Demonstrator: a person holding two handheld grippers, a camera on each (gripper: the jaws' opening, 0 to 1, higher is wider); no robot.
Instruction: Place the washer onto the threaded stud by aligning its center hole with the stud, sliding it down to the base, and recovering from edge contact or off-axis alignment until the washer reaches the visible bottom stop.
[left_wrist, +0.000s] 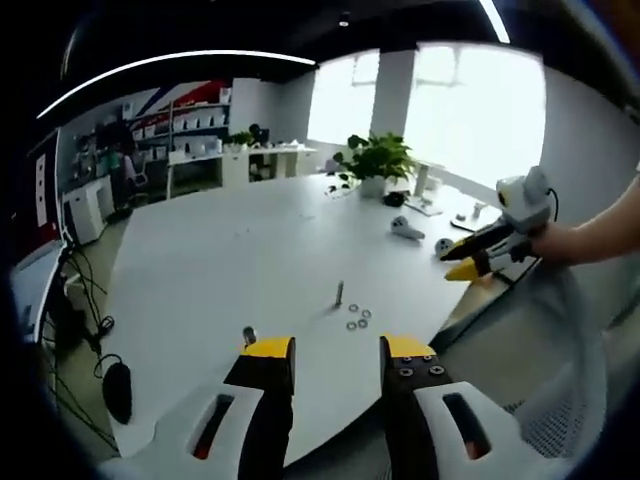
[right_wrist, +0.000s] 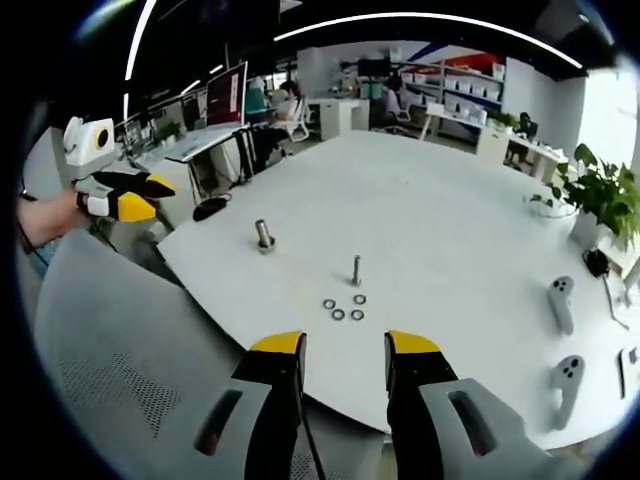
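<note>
1. The white table (right_wrist: 440, 200) lies bare and open around the threaded stud (right_wrist: 356, 270), so it can be reached from above and from the near edge.
2. Three washers (right_wrist: 343, 307) lie just beside the stud, toward the near edge.
3. A short bolt (right_wrist: 264, 235) stands apart from the stud.
4. A potted plant (right_wrist: 600, 200) and controllers (right_wrist: 562, 300) sit well apart, by the far edge.

We find no readable text, label, brand, number or sign: the far wall's red and blue graphic (left_wrist: 160, 100) and the far shelf boxes (right_wrist: 470, 100) are too small and blurred to read.
</note>
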